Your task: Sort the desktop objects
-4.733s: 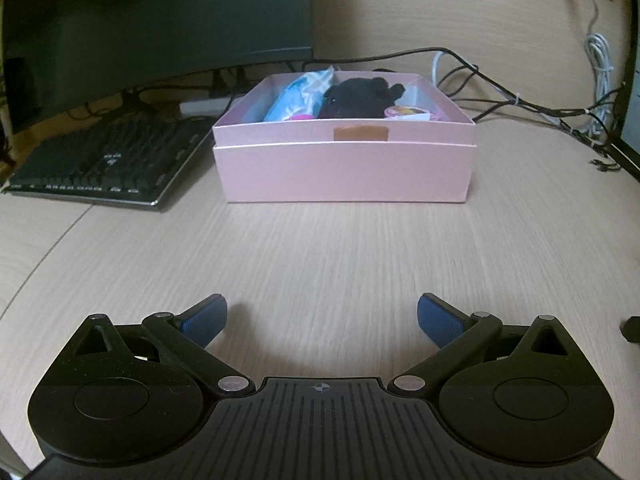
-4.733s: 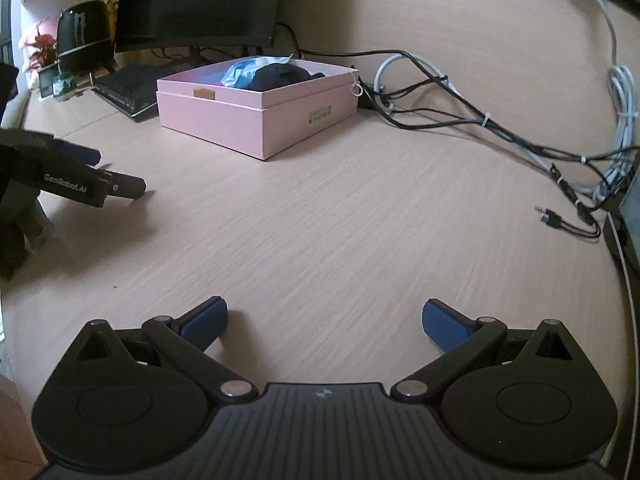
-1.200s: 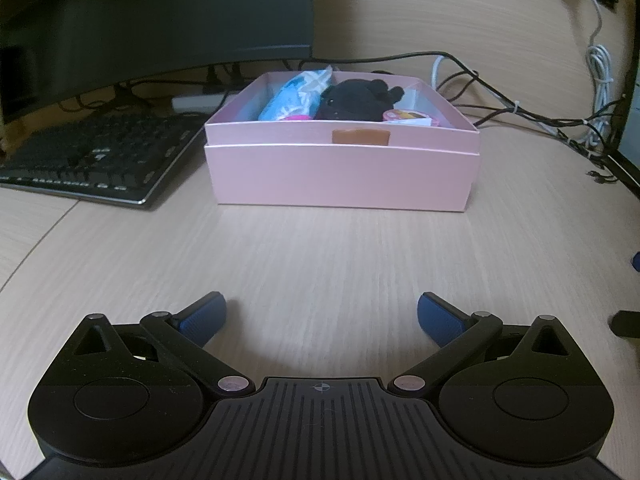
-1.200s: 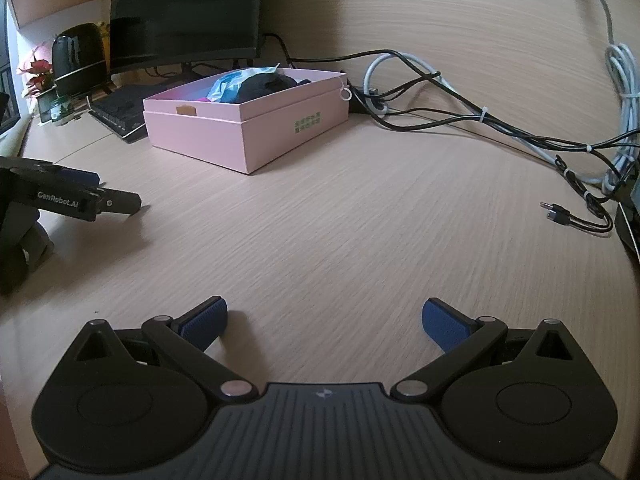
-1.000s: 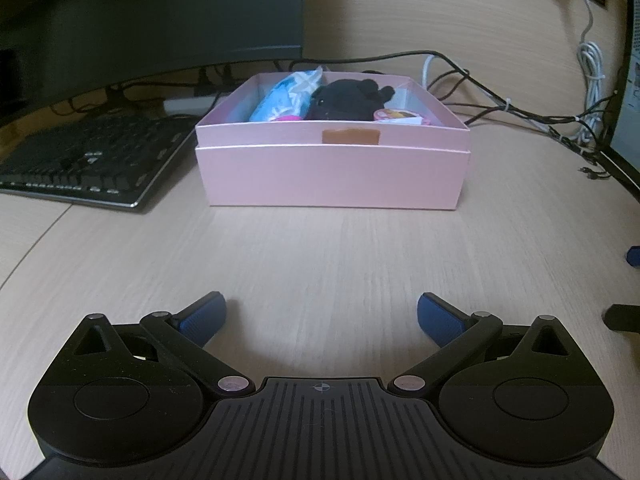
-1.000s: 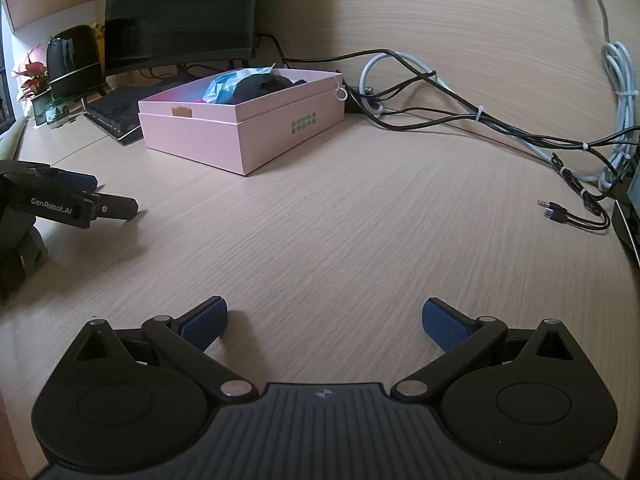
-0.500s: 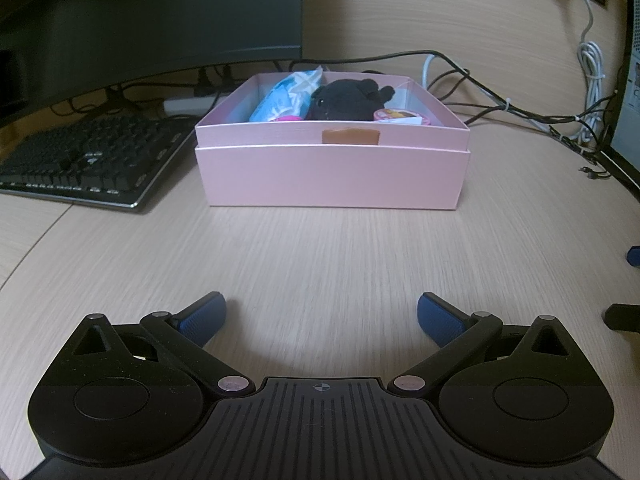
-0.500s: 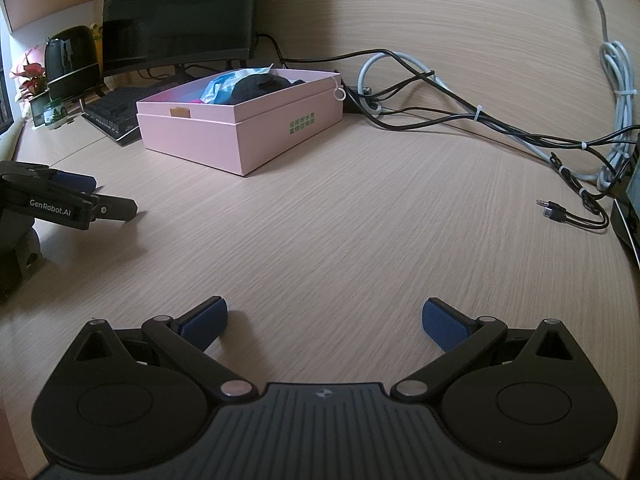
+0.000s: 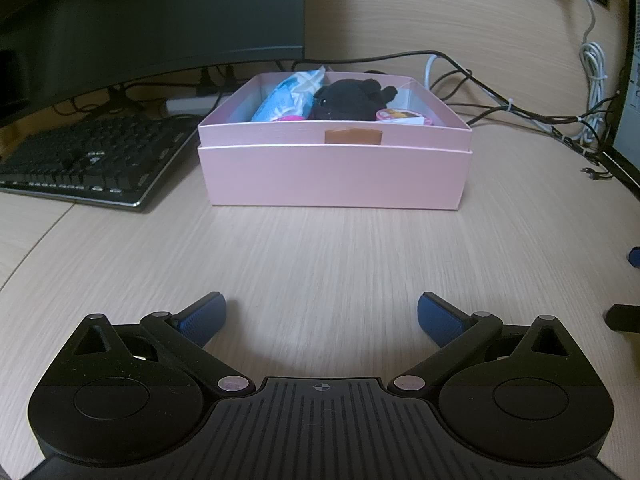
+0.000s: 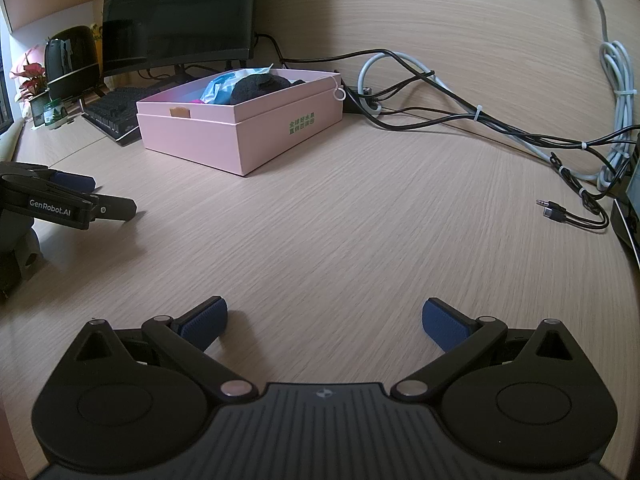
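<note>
A pink box [image 9: 334,176] stands on the wooden desk straight ahead of my left gripper [image 9: 322,312]. It holds a black plush toy [image 9: 348,98], a light blue packet [image 9: 286,96] and a small round pink-lidded item [image 9: 394,114]. My left gripper is open and empty, well short of the box. My right gripper [image 10: 324,318] is open and empty over bare desk; the box [image 10: 244,132] lies far ahead to its left. The left gripper also shows at the left edge of the right wrist view [image 10: 92,200].
A black keyboard [image 9: 84,156] and a dark monitor [image 9: 152,16] stand left of the box. Cables [image 10: 480,120] run along the back right, with loose plugs [image 10: 556,210] on the desk. A speaker and plant [image 10: 60,68] stand far left.
Over the last seconds both grippers have shifted slightly relative to the box. In the last half second almost nothing has moved. Both stay open.
</note>
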